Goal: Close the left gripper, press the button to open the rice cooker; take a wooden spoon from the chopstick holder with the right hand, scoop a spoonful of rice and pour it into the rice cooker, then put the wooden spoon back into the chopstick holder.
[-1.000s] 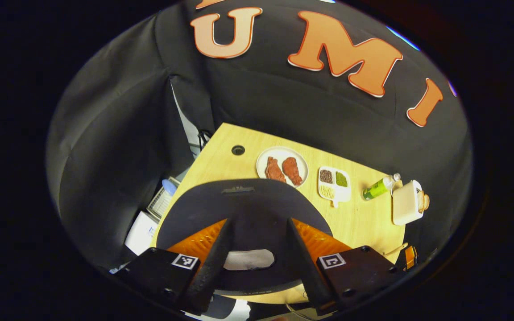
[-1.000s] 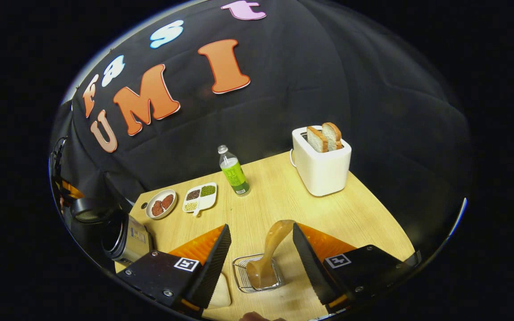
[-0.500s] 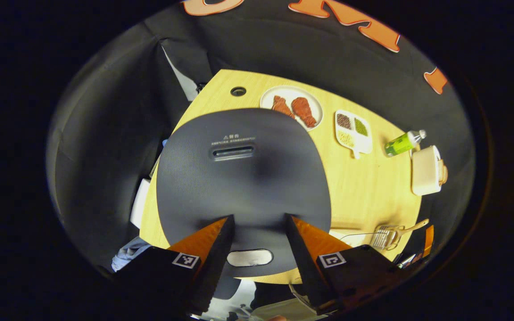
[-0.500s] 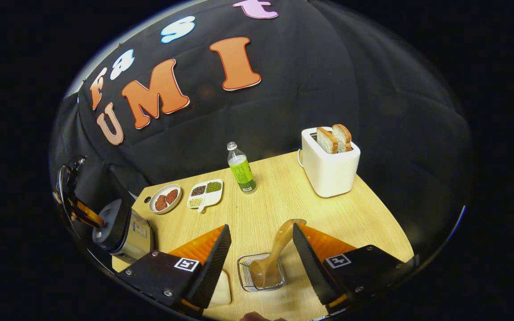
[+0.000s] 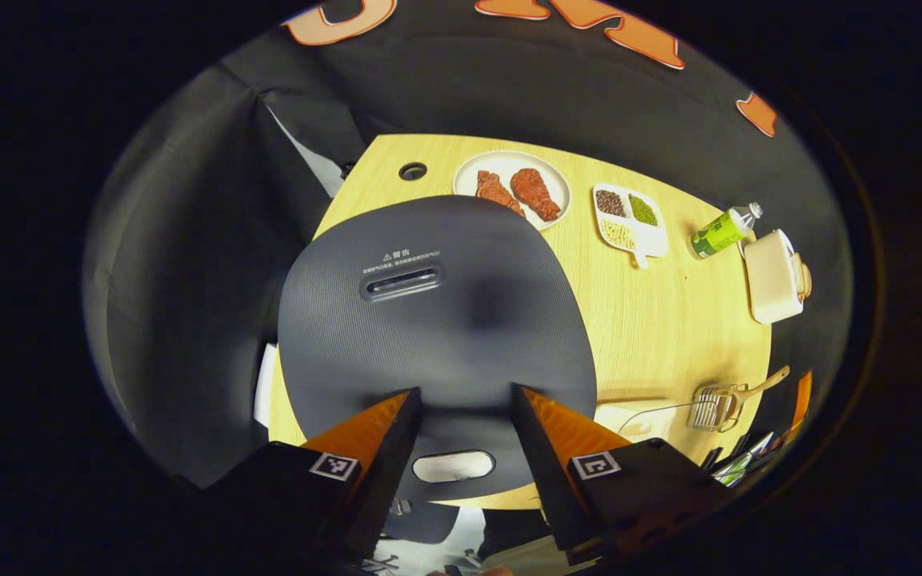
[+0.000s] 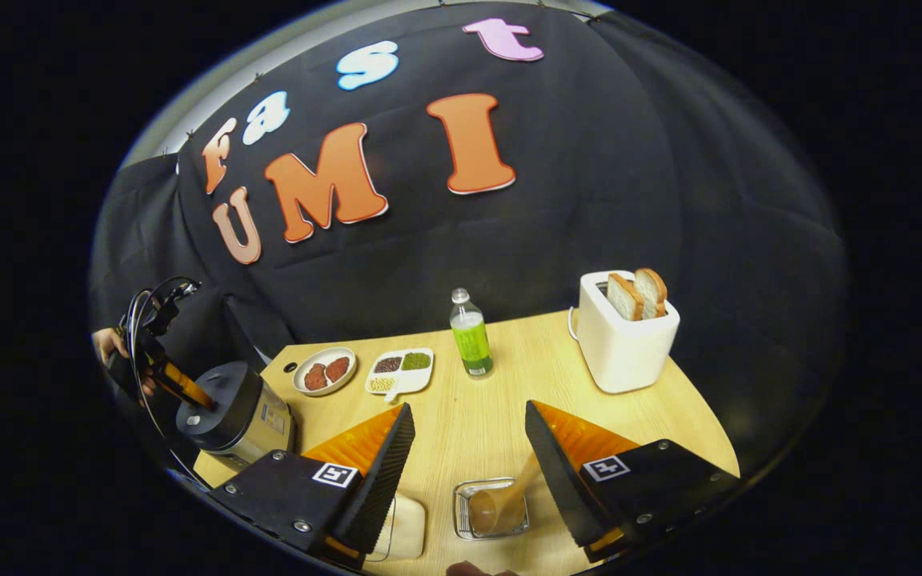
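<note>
- The left gripper hangs above the rice cooker, its fingers spread apart and clamped on nothing; the cooker's dark lid is down, and the pale button lies between the fingers at the lid's near edge.
- The right gripper hovers over the tabletop, fingers apart and empty.
- The wooden spoon stands tilted in the wire chopstick holder, its handle leaning toward one of the right gripper's fingers.
- Farther back, a plate of meat, a divided tray, a green bottle and a toaster with bread sit on the tabletop.
</note>
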### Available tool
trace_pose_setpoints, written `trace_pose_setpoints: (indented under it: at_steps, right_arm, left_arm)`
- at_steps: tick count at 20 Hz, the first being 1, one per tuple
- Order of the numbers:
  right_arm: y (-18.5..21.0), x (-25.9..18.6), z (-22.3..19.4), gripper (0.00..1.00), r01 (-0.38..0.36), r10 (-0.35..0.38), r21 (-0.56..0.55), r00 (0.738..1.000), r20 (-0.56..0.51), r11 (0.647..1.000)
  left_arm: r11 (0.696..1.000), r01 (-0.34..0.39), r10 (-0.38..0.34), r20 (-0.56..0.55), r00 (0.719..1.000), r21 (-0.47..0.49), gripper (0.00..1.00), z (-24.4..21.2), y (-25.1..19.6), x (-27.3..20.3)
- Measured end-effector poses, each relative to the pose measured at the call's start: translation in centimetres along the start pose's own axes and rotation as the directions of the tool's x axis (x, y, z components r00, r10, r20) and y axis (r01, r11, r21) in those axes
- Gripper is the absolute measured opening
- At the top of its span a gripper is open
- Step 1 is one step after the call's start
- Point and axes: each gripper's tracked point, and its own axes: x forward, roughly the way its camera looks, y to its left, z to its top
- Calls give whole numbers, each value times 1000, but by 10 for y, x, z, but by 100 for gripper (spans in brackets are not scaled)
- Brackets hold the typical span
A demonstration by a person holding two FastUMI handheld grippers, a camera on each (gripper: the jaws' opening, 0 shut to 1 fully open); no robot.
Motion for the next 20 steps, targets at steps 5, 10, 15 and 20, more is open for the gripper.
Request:
trace_pose_setpoints:
  at_steps: [5,10,15,20]
  right_arm:
    - [23,-3,33,87,-40,45,-49,994,100,998]
    - [44,-9,54,87,-61,78,-109,984,163,992]
    - [68,-20,87,87,-66,105,-159,962,252,985]
    - [91,-39,116,87,-86,144,-185,934,327,979]
  left_arm:
    - [998,-60,50,267,962,30,80,5,1,-10]
    - [997,-74,63,614,787,-8,80,21,-32,-59]
    - [998,-59,31,819,573,3,80,36,-89,-151]
    - [999,-19,-25,915,403,36,86,44,-114,-224]
